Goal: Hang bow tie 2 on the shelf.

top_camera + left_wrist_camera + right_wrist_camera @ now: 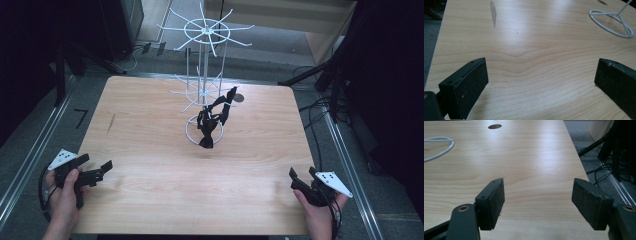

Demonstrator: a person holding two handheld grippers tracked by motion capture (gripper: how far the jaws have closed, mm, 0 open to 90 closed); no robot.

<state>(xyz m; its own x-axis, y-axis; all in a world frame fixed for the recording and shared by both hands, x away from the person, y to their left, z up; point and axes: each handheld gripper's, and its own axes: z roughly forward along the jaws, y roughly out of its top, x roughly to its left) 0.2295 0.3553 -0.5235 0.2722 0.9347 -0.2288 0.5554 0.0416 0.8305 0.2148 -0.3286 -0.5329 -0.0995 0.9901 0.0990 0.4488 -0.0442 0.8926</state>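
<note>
Pale wood bench, white wire rack with black bow ties toward twelve o'clock; left hand-held gripper and right hand-held gripper wide, empty, likely about to reach.

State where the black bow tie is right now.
In the high view the black bow tie hangs on the white wire stand, above its ring base, mid-table.
</note>
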